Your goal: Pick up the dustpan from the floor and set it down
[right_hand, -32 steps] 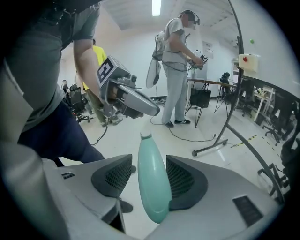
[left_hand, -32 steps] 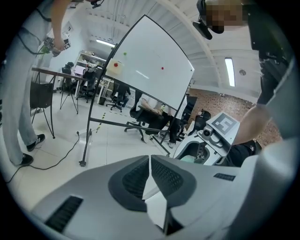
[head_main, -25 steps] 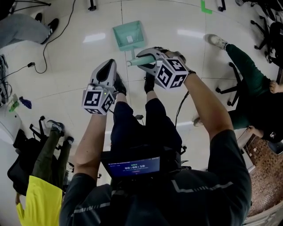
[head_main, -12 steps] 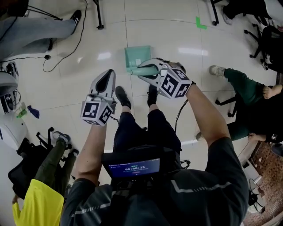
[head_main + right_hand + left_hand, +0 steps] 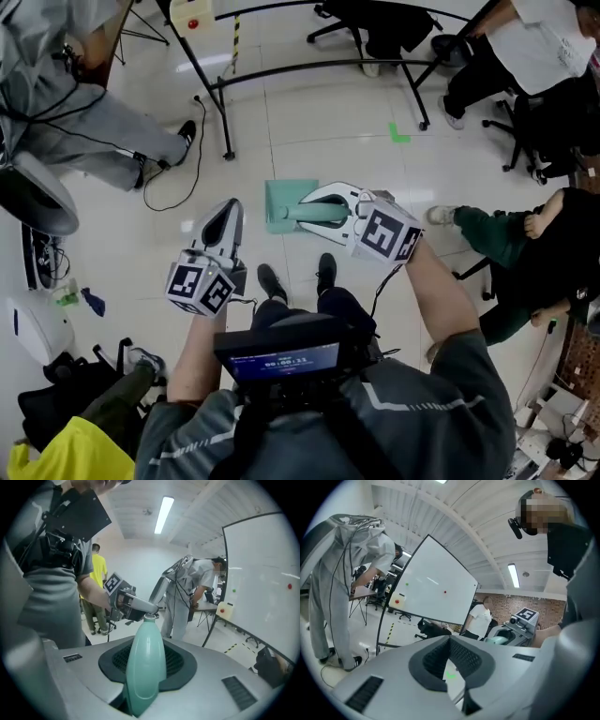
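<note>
"Looking down from over the person's head, where was the dustpan (image 5: 284,199)?"

"Held up off the floor (image 5: 309,103), on the person's side of the green tape mark (image 5: 400,134) and a bit to its left. The right hand-held gripper (image 5: 319,211) had its jaws clamped on the handle. The pan stuck out past the jaw tips, pointing away from the tape mark."

"And the left hand-held gripper (image 5: 230,208)?"

"Farther from the tape mark than the dustpan was, and carrying nothing."

"What did the left gripper view show?"

"That hand-held gripper (image 5: 450,640) had its jaw tips pressed together with nothing between them. The tape mark (image 5: 450,674) peeked through the hollow between the pads."

"And the right gripper view?"

"The mint-green handle (image 5: 146,667) stood up between the pads of the hand-held gripper (image 5: 146,644), pinched on both sides. The jaws were closed only as far as the handle's width allowed. I couldn't see the pan itself from there."
</note>
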The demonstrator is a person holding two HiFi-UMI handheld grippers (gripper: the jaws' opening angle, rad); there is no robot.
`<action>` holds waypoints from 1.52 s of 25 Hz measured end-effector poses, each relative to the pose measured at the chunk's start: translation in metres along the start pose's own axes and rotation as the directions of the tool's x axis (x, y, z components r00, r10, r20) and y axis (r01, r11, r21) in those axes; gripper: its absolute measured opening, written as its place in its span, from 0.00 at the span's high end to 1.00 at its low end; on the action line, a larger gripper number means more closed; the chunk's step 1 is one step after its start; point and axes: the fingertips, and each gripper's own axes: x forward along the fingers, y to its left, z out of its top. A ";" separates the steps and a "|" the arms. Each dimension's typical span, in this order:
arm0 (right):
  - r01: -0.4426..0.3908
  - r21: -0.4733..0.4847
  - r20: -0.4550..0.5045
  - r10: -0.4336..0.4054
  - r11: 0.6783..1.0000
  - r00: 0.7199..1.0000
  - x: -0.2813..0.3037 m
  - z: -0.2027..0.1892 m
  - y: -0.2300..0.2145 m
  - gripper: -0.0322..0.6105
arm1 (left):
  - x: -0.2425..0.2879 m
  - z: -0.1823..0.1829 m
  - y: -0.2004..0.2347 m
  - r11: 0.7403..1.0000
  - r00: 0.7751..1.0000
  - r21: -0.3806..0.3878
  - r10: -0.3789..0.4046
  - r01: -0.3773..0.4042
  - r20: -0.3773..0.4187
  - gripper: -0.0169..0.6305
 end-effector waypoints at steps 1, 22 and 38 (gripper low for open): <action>0.008 -0.004 0.009 -0.008 1.000 1.000 -0.011 0.018 0.003 0.77 | -0.006 0.016 -0.011 1.000 1.000 0.018 -0.008 0.008 0.011 0.95; 0.047 -0.125 0.043 -0.042 0.991 0.998 -0.062 0.122 0.038 0.77 | -0.067 0.115 -0.074 0.979 0.991 0.193 -0.085 0.063 0.107 0.95; 0.060 -0.105 0.060 -0.054 0.993 0.997 -0.061 0.136 0.023 0.77 | -0.066 0.120 -0.048 0.987 0.990 0.157 -0.047 0.026 0.135 0.94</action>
